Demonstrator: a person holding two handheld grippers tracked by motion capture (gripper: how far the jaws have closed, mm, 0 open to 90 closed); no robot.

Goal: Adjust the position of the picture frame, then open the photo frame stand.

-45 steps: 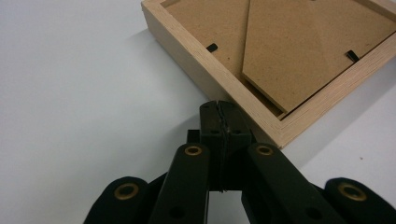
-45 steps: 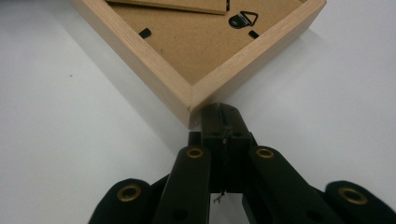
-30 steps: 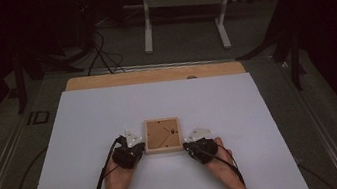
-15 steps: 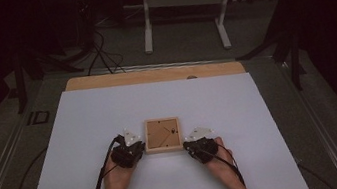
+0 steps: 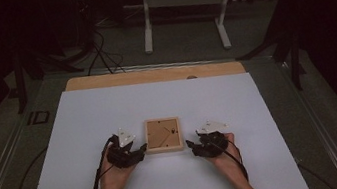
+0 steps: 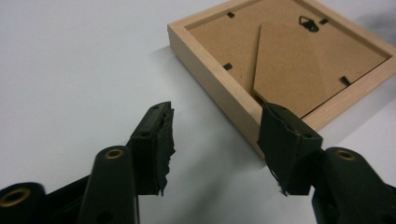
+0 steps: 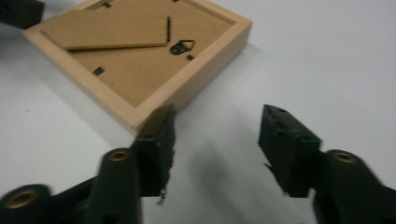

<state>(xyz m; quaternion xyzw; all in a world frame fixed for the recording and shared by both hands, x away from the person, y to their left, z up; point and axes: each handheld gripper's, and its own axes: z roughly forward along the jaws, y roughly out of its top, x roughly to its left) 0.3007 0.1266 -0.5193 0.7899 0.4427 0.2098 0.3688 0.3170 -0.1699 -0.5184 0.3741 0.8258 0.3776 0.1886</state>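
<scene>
A wooden picture frame (image 5: 163, 134) lies face down near the middle of the white table (image 5: 84, 117), its brown backing board, folded stand and small metal hanger turned up; the person's forearms come in from the near edge, one on each side of the frame, both palms up under their tools; the left hand (image 5: 113, 176) carries the left gripper (image 5: 140, 150) just beside the frame's left near corner, pointing across toward it; the right hand (image 5: 226, 155) carries the right gripper (image 5: 190, 146) just off the frame's right near corner, pointing back toward it; both sets of jaws have just been opening and stand wide apart with only bare tabletop between them, each with one jaw close by a frame corner, holding nothing.
</scene>
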